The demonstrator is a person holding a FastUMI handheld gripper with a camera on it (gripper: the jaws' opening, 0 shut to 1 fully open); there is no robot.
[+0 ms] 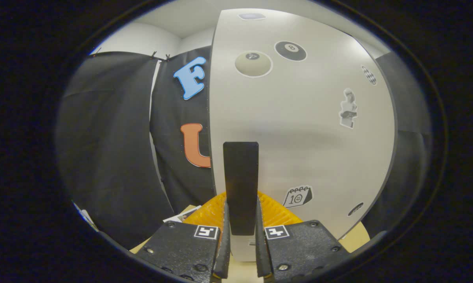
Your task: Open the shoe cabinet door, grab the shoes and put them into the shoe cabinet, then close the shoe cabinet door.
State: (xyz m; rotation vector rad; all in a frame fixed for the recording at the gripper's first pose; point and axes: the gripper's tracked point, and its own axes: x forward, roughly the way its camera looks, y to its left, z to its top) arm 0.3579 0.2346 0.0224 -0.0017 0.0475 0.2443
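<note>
The tongs pinch the black handle of the white cabinet door, one finger pressed to each side. The door stands just ahead, dotted with stickers. Something orange and ribbed lies behind the handle. The cabinet's inside and the shoes are hidden. A crooked pull could slip the smooth handle free.

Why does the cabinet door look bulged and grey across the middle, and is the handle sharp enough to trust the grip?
Gripper view: the fisheye lens bows the white cabinet door; the grey band is a soft shadow, no glare. The black handle is sharp, with the jaws closed on both its sides. The gripper bodies are in focus too.
</note>
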